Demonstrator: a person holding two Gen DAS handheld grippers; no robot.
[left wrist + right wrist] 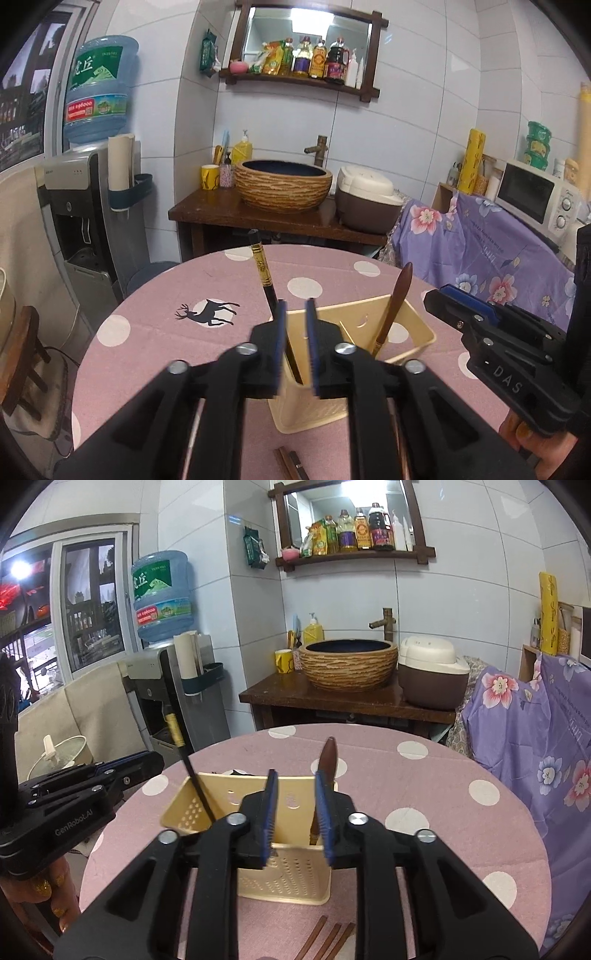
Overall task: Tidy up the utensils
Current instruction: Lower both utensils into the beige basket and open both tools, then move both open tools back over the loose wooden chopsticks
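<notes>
Left tongs: my left gripper [295, 345] hangs over the near edge of the holder, its blue pads parted with nothing between them.
Right tongs: my right gripper [295, 818] also stands apart and bare, above the holder's front wall.
Table: round top under a pink cloth [424, 812] with white dots and a black deer print.
Room: tiled walls, a water dispenser [85, 206] on the left, a wooden stand with a woven-look basin [283, 184] and a rice cooker [367, 199], a bottle shelf above, a microwave [535, 192] over a flowered purple sheet.
Holder: cream plastic utensil holder [284, 875] with a divider, upright near the table's front.
Black chopstick: black chopstick [263, 275] stands in the left compartment, long axis leaning up and left.
Brown spoon: brown spoon [395, 302] sits in the right compartment, handle end pointing up, tilted slightly right.
Loose sticks: brown chopsticks [325, 938] lie flat on the cloth just before the holder.
</notes>
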